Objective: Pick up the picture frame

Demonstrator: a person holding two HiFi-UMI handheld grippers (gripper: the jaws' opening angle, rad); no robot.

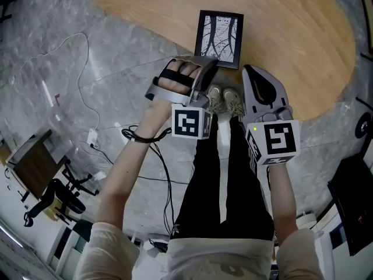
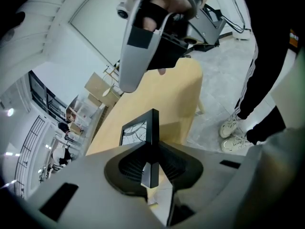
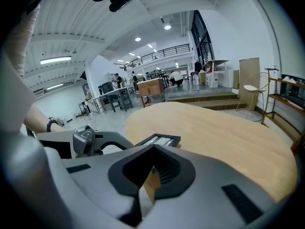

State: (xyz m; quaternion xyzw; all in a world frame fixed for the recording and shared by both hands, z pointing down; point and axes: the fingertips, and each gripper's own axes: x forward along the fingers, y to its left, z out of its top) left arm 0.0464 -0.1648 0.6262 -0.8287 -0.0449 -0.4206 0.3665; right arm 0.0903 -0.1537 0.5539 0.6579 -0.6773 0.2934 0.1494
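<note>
The picture frame (image 1: 220,38) is black-edged, with a black-and-white branch print, and sits over the near edge of the wooden table (image 1: 303,51). My left gripper (image 1: 208,64) is shut on its near left edge. In the left gripper view the black frame edge (image 2: 152,128) stands pinched between the dark pads (image 2: 131,163). My right gripper (image 1: 248,70) is just right of the frame's near right corner, with its jaws together and nothing in them. From the right gripper view the frame (image 3: 159,140) lies almost flat, with the left gripper (image 3: 90,140) beside it. Whether it is off the table I cannot tell.
The person's pale shoes (image 1: 224,98) stand on the grey floor right against the table's curved edge. Cables (image 1: 145,139) trail over the floor at left, and an office chair (image 1: 58,197) is at lower left. Shelving and desks stand far off across the hall (image 3: 152,87).
</note>
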